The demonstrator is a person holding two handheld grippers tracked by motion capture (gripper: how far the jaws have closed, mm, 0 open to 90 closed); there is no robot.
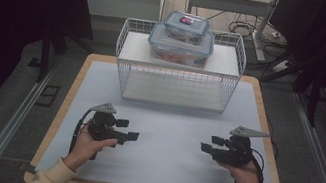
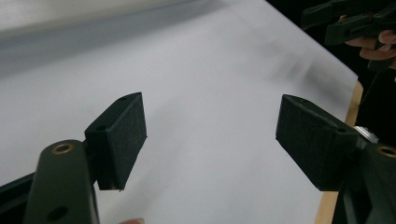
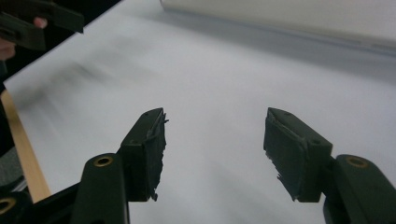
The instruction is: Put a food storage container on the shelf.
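Cream sleeves come in from six o'clock, each hand holding a black two-jaw gripper low over the pale blue-grey table mat [image 1: 163,137]. At about seven o'clock the left gripper [image 1: 133,137] points inward, its jaws spread wide with nothing between them. At about five o'clock the right gripper [image 1: 205,148] faces it, jaws parted and bare too. Both sit well apart. Up at twelve o'clock stands a white wire rack [image 1: 176,81], with two clear plastic lidded boxes [image 1: 182,39] stacked on its top shelf, far from either gripper.
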